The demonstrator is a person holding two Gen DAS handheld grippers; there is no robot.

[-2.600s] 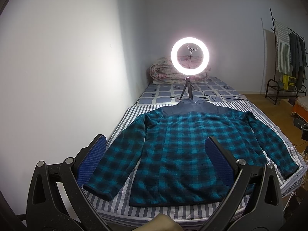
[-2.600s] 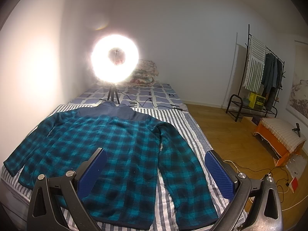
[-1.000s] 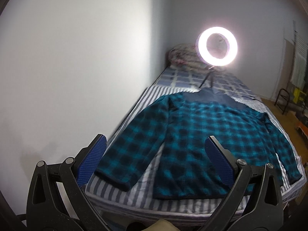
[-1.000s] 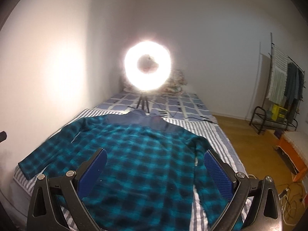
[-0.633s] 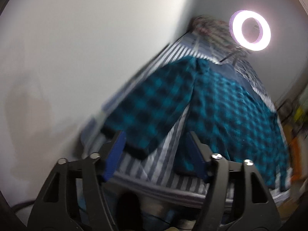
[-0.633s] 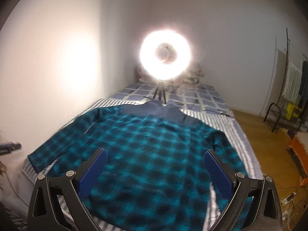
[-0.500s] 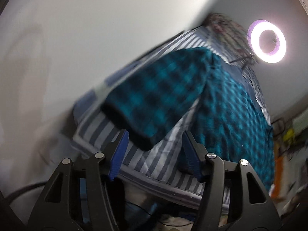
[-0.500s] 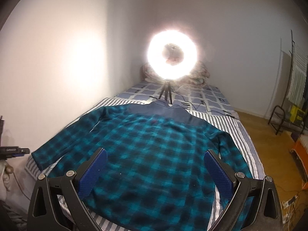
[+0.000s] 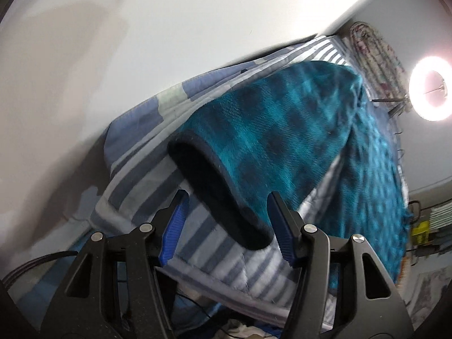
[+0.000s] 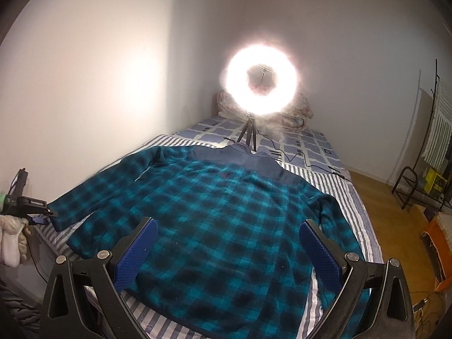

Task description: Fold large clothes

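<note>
One teal-and-black plaid fleece jacket (image 10: 226, 220) lies spread flat, two sleeves out, across the foot half of a bed (image 10: 347, 195) covered in grey-and-white stripes, its navy collar toward the head end. The left sleeve cuff (image 9: 223, 197) sits at the bed's wall-side edge near the foot corner. The left tongs (image 9: 226, 223), held by a gloved hand (image 10: 11, 237), frame that cuff with their two blue pads; the jaws have just been closing to about half width, and the pads are not pressing the cloth. The right tongs (image 10: 226, 254) hover over the jacket's hem, jaws wide apart with nothing between them. One lit ring light (image 10: 262, 80) on a small tripod stands on the bed beyond the collar, cables trailing beside it. One folded quilt (image 10: 296, 110) lies at the head end. One clothes rack (image 10: 423, 169) stands on the wooden floor by the far wall.
</note>
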